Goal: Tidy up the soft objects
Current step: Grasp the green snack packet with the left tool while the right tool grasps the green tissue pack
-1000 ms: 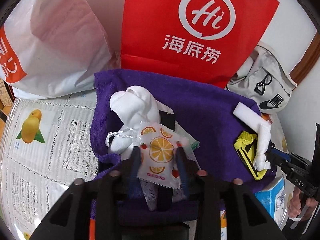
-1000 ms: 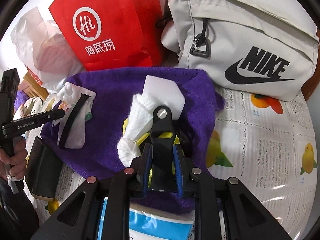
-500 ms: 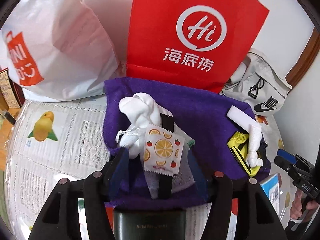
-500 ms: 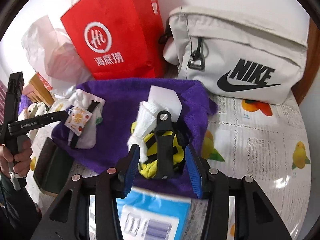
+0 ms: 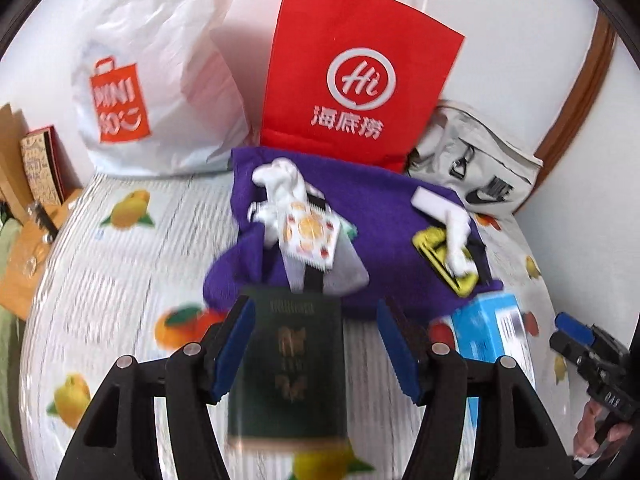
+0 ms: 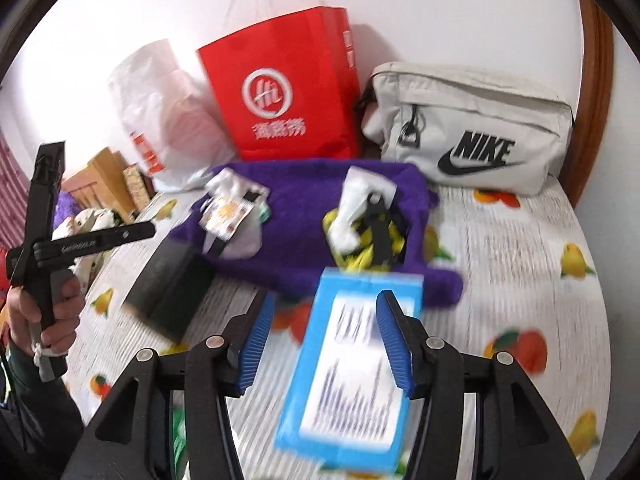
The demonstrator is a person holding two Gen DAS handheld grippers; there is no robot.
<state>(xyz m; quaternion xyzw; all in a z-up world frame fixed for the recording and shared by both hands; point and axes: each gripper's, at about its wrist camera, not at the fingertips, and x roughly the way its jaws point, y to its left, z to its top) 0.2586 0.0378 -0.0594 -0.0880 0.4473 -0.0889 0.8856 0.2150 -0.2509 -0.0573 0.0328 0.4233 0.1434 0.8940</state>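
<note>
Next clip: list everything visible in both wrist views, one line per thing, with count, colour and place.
purple towel: 1, purple, table middle
orange-print sachet: 1, white and orange, towel's left pile
yellow-black strap bundle: 1, towel's right side
red paper bag: 1, behind towel
white plastic bag: 1, left of red bag
grey pouch: 1, right of red bag
dark green box: 1, near edge
blue box: 1, near edge
fruit-print tablecloth: 1, white
left gripper: open
right gripper: open

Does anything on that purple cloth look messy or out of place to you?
The purple towel lies rumpled, its near edge bunched up. Two loose heaps sit on it: a white sock bundle under an orange-print sachet, and a yellow-and-black strap tangle with white cloth knotted over it. Nothing looks spilled or torn.
</note>
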